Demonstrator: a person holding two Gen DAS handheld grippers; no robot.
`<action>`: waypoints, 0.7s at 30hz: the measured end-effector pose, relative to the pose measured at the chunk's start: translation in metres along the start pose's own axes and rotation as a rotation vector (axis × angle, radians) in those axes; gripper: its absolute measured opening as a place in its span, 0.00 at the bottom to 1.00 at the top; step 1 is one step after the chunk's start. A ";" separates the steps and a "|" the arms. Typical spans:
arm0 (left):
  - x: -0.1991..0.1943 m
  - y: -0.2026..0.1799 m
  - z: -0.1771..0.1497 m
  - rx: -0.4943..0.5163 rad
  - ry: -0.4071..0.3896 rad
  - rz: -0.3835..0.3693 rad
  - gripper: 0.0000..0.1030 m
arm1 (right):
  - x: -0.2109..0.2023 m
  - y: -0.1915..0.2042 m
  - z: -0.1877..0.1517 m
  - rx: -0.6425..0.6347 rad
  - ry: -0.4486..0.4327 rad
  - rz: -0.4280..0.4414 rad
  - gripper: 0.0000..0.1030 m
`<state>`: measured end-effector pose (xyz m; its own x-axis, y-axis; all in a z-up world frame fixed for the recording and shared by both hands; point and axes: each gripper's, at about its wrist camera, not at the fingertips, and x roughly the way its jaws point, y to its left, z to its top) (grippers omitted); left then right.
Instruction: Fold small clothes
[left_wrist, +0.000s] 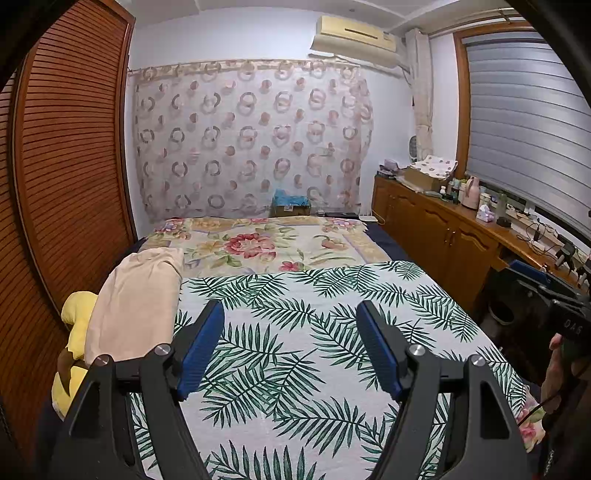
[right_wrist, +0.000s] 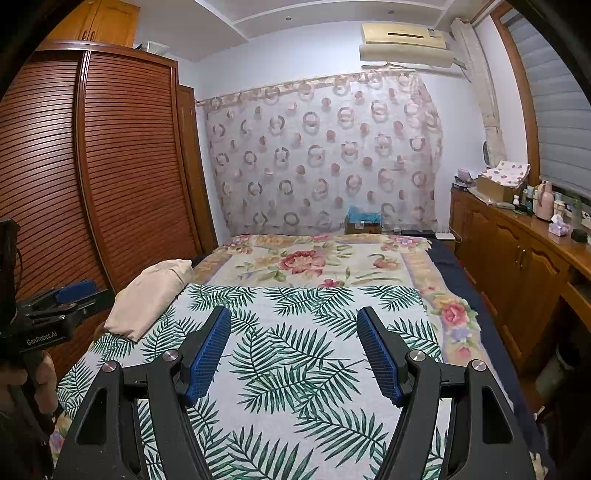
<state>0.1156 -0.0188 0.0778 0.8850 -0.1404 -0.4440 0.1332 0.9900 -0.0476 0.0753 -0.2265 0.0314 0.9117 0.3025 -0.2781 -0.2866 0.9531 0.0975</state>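
Note:
A pale beige garment (left_wrist: 136, 306) lies loosely heaped at the left edge of the bed, half on the palm-leaf sheet (left_wrist: 295, 354); the right wrist view shows the same beige garment (right_wrist: 151, 295) to the left. My left gripper (left_wrist: 290, 310) hovers over the leaf sheet, open, nothing between its blue pads, the garment just to its left. My right gripper (right_wrist: 293, 314) is also open and empty above the leaf sheet (right_wrist: 295, 354), well right of the garment. Each view catches the other gripper at its edge: the left gripper (right_wrist: 70, 291) and the right gripper (left_wrist: 546, 295).
A yellow plush toy (left_wrist: 75, 332) lies at the bed's left side below the garment. A floral blanket (left_wrist: 258, 243) covers the far half of the bed. A slatted wooden wardrobe (left_wrist: 66, 166) stands left; a wooden cabinet (left_wrist: 443, 229) with bottles runs along the right.

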 end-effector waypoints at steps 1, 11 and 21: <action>0.000 0.000 0.000 0.001 -0.001 0.002 0.72 | 0.000 0.000 0.000 0.000 0.001 0.000 0.70; 0.000 0.001 0.000 0.000 -0.002 0.000 0.73 | 0.000 -0.002 0.000 -0.004 0.004 0.002 0.70; 0.000 0.001 -0.001 0.000 -0.001 0.000 0.72 | 0.000 -0.005 0.001 -0.003 0.000 0.002 0.70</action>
<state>0.1156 -0.0179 0.0769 0.8856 -0.1406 -0.4427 0.1333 0.9899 -0.0477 0.0765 -0.2310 0.0320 0.9110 0.3048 -0.2779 -0.2897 0.9524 0.0951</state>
